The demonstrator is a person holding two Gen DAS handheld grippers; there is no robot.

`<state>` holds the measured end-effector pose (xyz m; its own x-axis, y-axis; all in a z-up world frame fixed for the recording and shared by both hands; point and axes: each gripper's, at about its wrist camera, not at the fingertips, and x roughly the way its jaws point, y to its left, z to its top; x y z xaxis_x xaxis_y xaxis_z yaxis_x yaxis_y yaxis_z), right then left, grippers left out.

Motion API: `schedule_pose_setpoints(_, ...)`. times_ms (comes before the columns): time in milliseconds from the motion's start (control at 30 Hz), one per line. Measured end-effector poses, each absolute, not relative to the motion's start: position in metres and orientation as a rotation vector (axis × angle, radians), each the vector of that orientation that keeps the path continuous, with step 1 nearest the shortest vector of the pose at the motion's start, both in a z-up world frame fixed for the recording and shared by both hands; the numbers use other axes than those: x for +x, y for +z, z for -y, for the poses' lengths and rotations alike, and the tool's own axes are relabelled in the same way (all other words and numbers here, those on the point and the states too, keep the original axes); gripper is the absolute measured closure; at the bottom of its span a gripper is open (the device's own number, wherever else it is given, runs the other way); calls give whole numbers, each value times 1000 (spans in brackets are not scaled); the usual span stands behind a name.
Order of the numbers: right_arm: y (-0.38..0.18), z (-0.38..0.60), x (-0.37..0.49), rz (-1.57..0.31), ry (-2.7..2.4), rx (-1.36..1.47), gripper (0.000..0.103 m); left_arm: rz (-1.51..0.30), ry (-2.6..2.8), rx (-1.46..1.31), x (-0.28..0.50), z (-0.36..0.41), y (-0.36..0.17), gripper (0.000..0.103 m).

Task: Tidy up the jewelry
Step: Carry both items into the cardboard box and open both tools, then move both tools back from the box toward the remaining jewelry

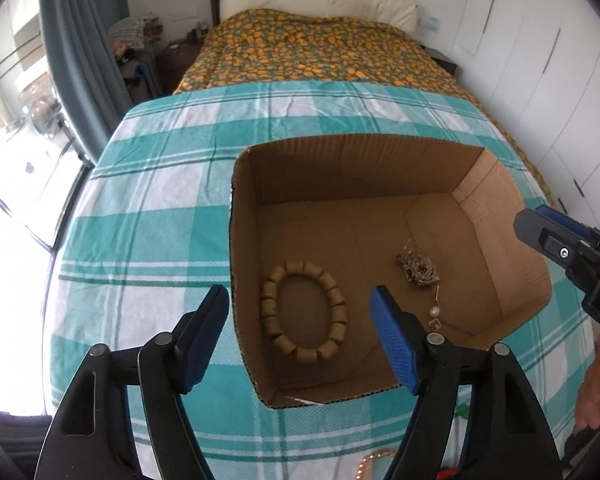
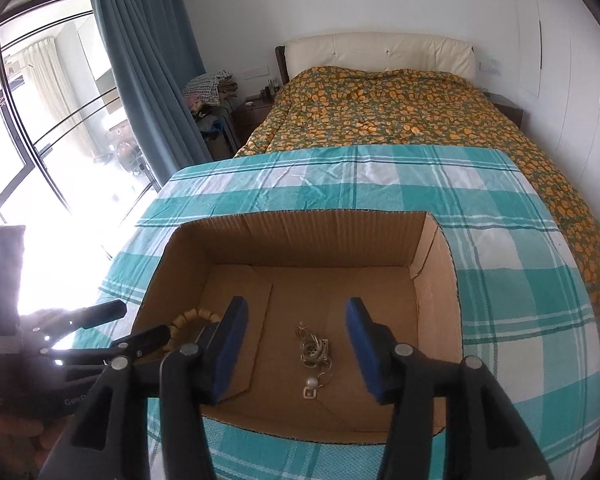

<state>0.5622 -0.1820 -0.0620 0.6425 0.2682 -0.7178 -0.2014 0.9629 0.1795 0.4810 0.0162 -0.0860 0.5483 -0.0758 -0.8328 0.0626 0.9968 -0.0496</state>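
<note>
Two pieces of jewelry are lying on the floor of the open cardboard box (image 1: pixel 500 248), which is sitting on the teal-and-white checked cloth (image 1: pixel 148 208) spread over the foot of the bed. Both grippers are hanging above the box with their blue pads spread wide and nothing between them, which suggests, as a judgement, that each is pausing over a piece it has just to do with, not carrying anything. The left gripper (image 1: pixel 300 344) is hovering over the near-left part of the box, its fingers framing the wooden bead bracelet (image 1: pixel 304 312); the bracelet is lying flat as an oval ring, its long axis running from the near wall toward the far wall, close beside the left wall. The right gripper (image 2: pixel 296 348) is hovering over the middle of the box, with the tangled chain necklace (image 2: pixel 314 350) centred in its gap. The necklace is bunched in a small heap, and from the heap a short tail is trailing toward the near wall, ending in a pearl (image 2: pixel 311 382) and a small square pendant (image 2: pixel 309 394); so its long axis is running near-to-far as well. The two pieces are lying well apart, probably kept so to avoid tangling. Low in the left wrist view, a string of pale beads (image 1: pixel 366 468) is peeking out on the cloth outside the box, partly hidden by the gripper, so more sorting is likely remaining.
</note>
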Motion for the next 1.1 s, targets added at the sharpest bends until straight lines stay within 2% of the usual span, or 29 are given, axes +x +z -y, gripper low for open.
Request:
schedule_pose_setpoints(100,-58,182,551,-815,260,67,45,-949,-58,-48,469,-30,-81,17)
schedule_pose_setpoints(133,-57,182,546,-805,260,68,38,-930,-48,-59,463,-35,-78,14)
schedule_pose_setpoints(267,-49,187,520,-748,236,43,24,-868,-23,-60,439,-50,-67,10)
schedule_pose_setpoints(600,-43,217,447,-678,195,48,21,-744,-20,-176,365,-83,-61,10)
schedule_pose_setpoints(800,-42,239,395,-632,212,68,20,-773,-3,-71,323,-85,-68,10)
schedule_pose_setpoints(900,-45,250,371,-617,246,84,20,-822,4,15,309,-82,-68,3)
schedule_pose_setpoints(1100,-60,266,325,-608,176,42,18,-790,-19,-16,270,-81,-66,0)
